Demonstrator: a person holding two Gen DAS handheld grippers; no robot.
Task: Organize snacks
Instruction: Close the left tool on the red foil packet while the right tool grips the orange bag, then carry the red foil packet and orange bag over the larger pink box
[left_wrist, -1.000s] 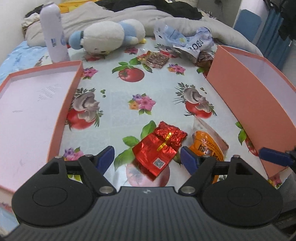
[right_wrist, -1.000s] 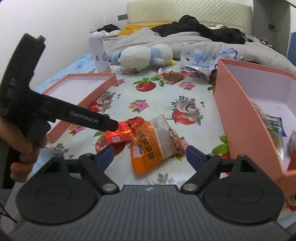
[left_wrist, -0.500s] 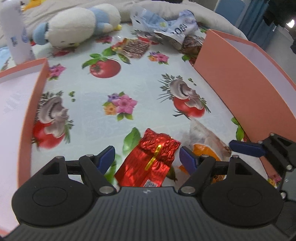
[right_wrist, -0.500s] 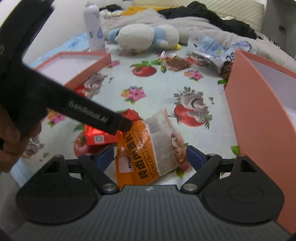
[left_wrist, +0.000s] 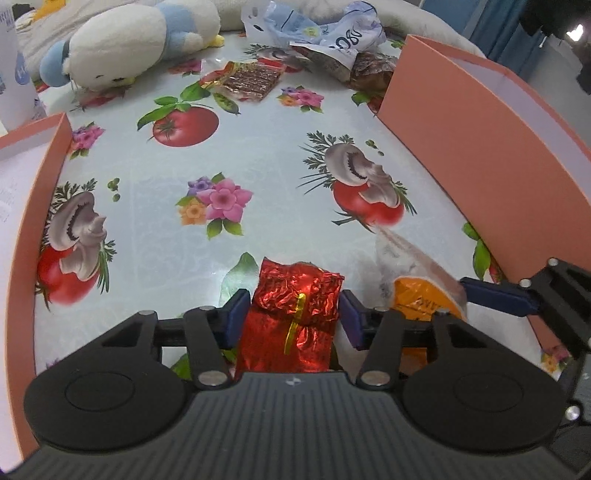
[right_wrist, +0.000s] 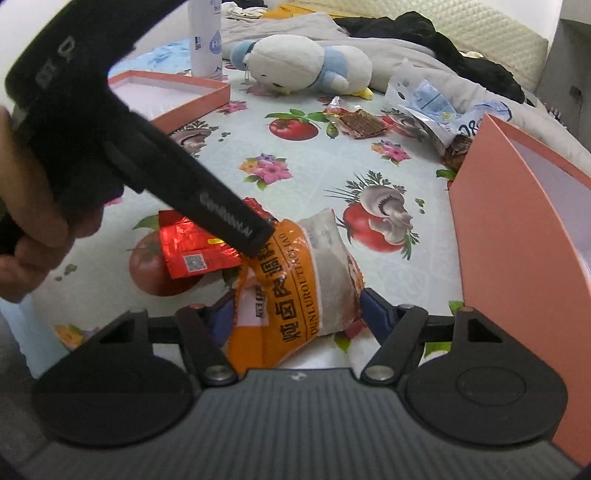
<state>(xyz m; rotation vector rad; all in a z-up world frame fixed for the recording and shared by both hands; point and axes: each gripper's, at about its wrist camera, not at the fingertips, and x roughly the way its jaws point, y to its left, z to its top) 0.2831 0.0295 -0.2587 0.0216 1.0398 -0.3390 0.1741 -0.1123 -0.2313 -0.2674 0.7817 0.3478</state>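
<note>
**Snacks: both claws closing on a packet each**

The snacks nearest the cameras are two packets lying side by side on the floral cloth, just beside the near wall of the tall orange box (left_wrist: 491, 173). A second ago both claws hung higher with jaws wide; now each has dropped over its packet and the jaws are closing. The left claw (left_wrist: 293, 314) has the red foil packet (left_wrist: 295, 314) between its blue pads, which sit at the packet's edges; I cannot tell whether they press yet. The right claw (right_wrist: 295, 314) straddles the orange-and-clear pouch (right_wrist: 295, 284), pads close to its sides, with the same doubt. To my eye this is the start of a double pickup, with the orange box the likely destination.

The red packet is crinkled, shiny foil with a gold strip down the middle. The pouch is bulkier, soft, printed orange at one end and clear at the other, and overlaps the red packet's edge.

Further from the box's near wall, a brown-filled wrapper (left_wrist: 251, 79) lies on the cloth. Beyond it, by the box's far corner, sit crumpled blue-and-white bags (left_wrist: 332, 33).
</note>
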